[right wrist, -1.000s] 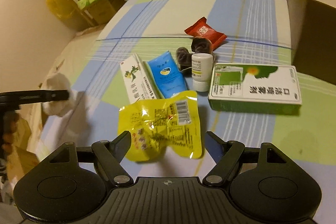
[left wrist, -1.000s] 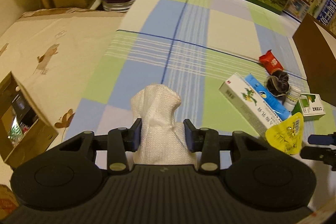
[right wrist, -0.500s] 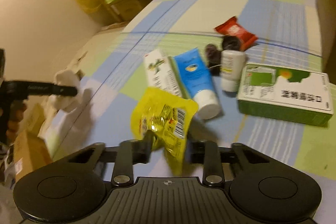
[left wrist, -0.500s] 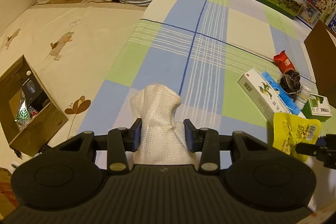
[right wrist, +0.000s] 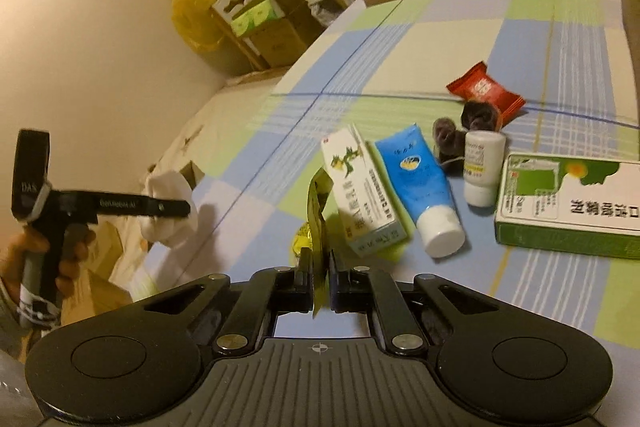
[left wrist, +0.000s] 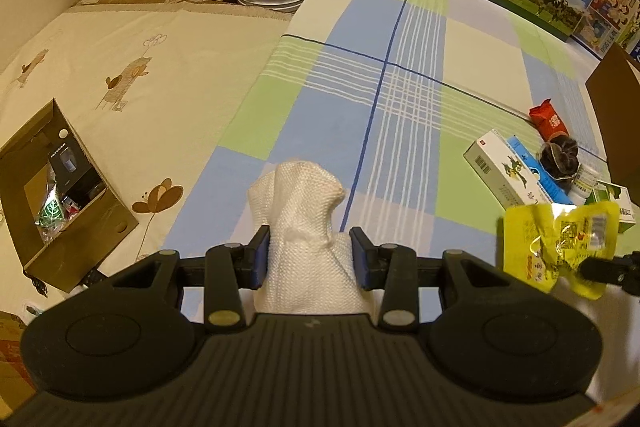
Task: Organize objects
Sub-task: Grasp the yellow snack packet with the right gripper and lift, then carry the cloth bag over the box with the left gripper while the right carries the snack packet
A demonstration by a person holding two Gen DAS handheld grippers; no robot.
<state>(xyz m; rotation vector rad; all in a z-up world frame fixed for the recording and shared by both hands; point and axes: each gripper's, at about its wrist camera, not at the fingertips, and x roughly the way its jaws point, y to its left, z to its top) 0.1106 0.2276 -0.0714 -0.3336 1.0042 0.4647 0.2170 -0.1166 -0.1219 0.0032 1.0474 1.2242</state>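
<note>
Pinching the yellow snack packet (right wrist: 317, 223) edge-on at bottom centre of the right wrist view: right gripper (right wrist: 319, 273), jaws just closed down to a sliver, pads pressed on the packet's lower edge. Lifted clear of the checked cloth (right wrist: 400, 39), packet standing upright between the pads, seen again crumpled at the right edge of the left wrist view with a black finger (left wrist: 600, 269) across its lower part. Beyond it on the cloth, a white-and-green box (right wrist: 362, 193), a blue tube (right wrist: 420, 183) just beside that, a small white bottle (right wrist: 482, 167), a larger green box (right wrist: 568, 205) at far right, a dark hair tie (right wrist: 448, 143) and a red sachet (right wrist: 484, 91) further up. Clamping the white woven pouch (left wrist: 304, 223) at lower centre of the left wrist view: left gripper (left wrist: 310, 259), jaws narrowly apart, blue pads against the pouch's pinched neck on both sides, top of the pouch flaring above them. Pointing steeply down over the near edge of the cloth. Gripped at the left edge of the right wrist view by a bare hand (right wrist: 36, 259) around the black handle, fingers of the tool level, pouch hanging from them. Lower left of the left wrist view, an open cardboard box (left wrist: 60, 195) on a beige sheet (left wrist: 140, 67).
</note>
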